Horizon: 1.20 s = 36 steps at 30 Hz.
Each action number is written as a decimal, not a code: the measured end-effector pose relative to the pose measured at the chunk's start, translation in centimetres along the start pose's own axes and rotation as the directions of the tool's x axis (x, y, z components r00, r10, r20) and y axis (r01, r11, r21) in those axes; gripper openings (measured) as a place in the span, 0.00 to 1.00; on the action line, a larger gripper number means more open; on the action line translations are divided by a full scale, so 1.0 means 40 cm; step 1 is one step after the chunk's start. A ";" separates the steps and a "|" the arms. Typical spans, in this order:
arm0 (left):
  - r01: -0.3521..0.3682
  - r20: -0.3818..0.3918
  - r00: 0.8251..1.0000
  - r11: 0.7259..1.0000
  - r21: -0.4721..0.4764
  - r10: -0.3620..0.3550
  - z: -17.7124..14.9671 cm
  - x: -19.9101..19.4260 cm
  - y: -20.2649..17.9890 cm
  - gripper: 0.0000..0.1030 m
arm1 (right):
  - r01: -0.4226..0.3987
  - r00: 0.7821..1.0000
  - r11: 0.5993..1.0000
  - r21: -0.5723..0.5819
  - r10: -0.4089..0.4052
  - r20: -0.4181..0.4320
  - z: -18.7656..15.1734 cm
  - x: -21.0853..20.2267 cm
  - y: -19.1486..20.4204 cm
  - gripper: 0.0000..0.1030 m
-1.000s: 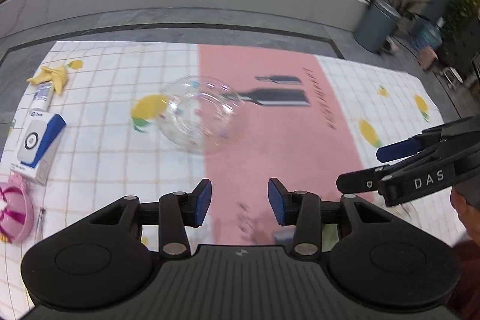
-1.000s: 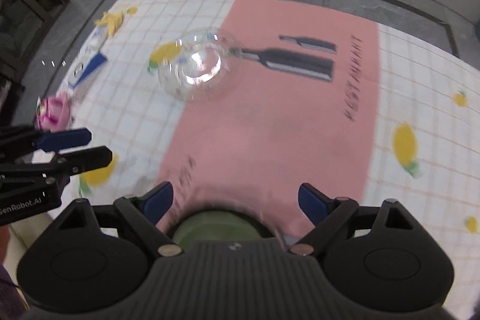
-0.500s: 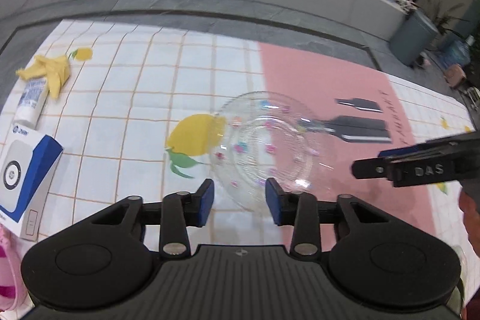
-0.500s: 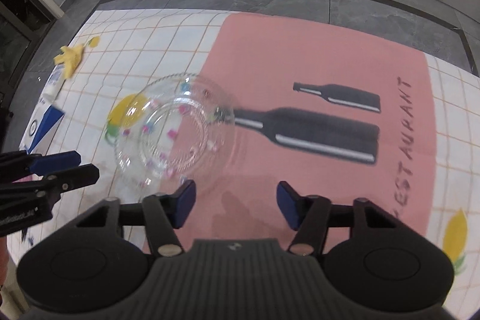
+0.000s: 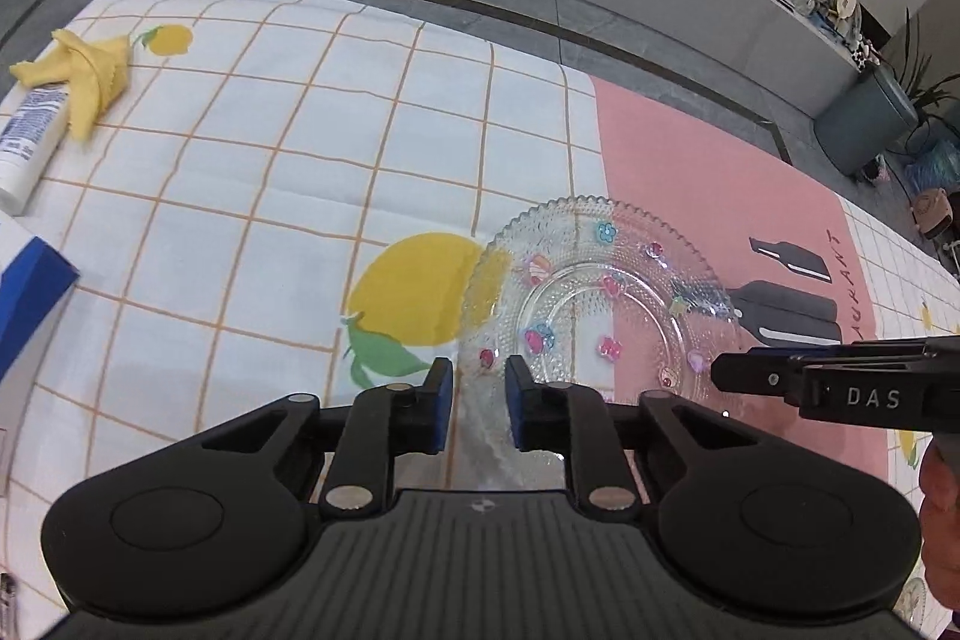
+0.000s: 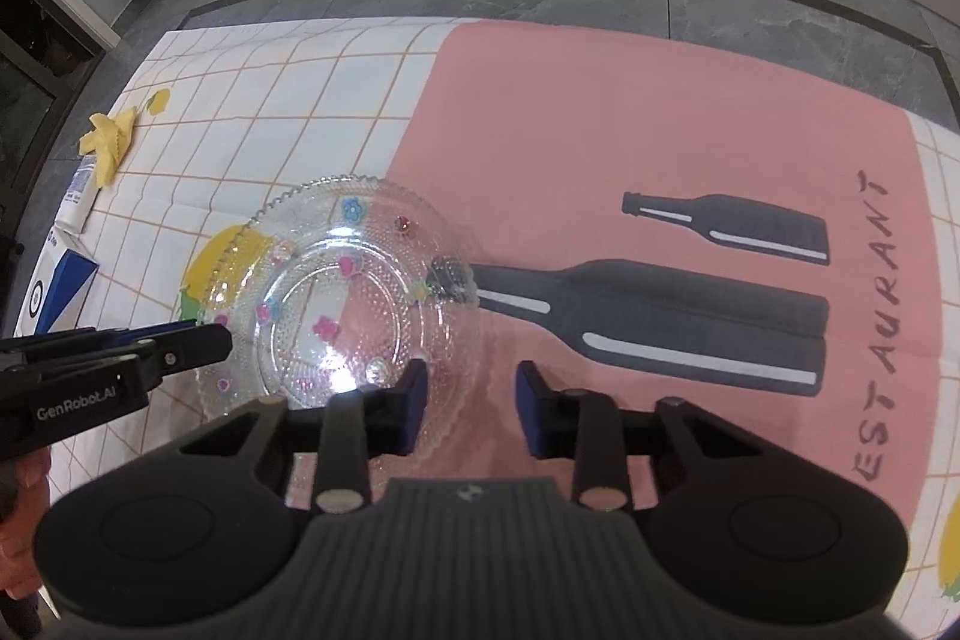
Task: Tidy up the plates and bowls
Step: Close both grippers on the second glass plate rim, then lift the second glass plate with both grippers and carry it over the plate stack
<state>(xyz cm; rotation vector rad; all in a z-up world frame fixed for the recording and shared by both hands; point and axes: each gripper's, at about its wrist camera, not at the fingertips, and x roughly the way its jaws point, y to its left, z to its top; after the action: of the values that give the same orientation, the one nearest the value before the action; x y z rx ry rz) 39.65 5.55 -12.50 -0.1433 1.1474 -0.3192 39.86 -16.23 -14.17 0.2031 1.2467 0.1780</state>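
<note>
Glass plate [image 5: 600, 304] lies on the bench cloth [image 5: 300, 172], its rim between both closing tools, left tool [image 5: 477, 403] and right tool [image 6: 471, 409]; uneven pinches could crack or slip it.

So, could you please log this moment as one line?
left claw: closing, rim of plate between | right claw: closing, rim between | plate: on cloth

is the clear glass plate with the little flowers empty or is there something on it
Empty. Through the glass plate only the tablecloth print shows; the coloured flowers are decoration in the glass. Nothing lies in it.
</note>
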 end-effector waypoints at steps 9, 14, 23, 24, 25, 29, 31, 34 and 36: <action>0.006 0.043 0.999 0.997 -0.076 -0.002 -0.004 0.000 0.011 0.16 | -0.039 0.999 0.998 0.049 0.038 0.027 -0.008 0.011 0.001 0.16; -0.026 0.058 0.998 0.997 -0.079 0.031 -0.012 -0.004 0.002 0.16 | -0.019 0.999 0.998 0.057 0.017 0.031 -0.017 0.007 0.016 0.16; -0.003 0.070 0.997 0.995 -0.098 0.010 -0.034 -0.064 0.007 0.15 | -0.030 0.998 0.998 0.046 0.028 0.052 -0.038 -0.044 0.032 0.15; -0.002 0.074 0.997 0.995 -0.097 0.009 -0.038 -0.074 0.004 0.15 | -0.030 0.998 0.999 0.042 0.028 0.054 -0.042 -0.053 0.034 0.15; 0.002 0.079 0.997 0.995 -0.096 0.006 -0.041 -0.084 0.002 0.15 | -0.032 0.998 0.999 0.041 0.029 0.056 -0.047 -0.063 0.036 0.15; 0.004 0.096 0.995 0.995 -0.099 0.006 -0.055 -0.127 -0.014 0.15 | -0.042 0.997 0.998 0.040 0.039 0.068 -0.069 -0.107 0.042 0.15; 0.001 0.100 0.995 0.996 -0.094 0.008 -0.063 -0.152 -0.026 0.15 | -0.044 0.996 0.998 0.039 0.041 0.075 -0.083 -0.133 0.046 0.15; -0.006 0.113 0.993 0.997 -0.082 0.015 -0.078 -0.196 -0.053 0.15 | -0.047 0.994 0.998 0.037 0.044 0.097 -0.106 -0.180 0.050 0.15; -0.002 0.126 0.992 0.997 -0.080 0.012 -0.089 -0.227 -0.071 0.15 | -0.054 0.993 0.998 0.037 0.050 0.107 -0.123 -0.213 0.050 0.15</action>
<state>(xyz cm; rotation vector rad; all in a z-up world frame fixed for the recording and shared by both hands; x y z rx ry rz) 32.52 5.94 -5.28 -0.2267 1.0348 -0.2541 32.49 -16.11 -7.33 0.2763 1.1409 0.1855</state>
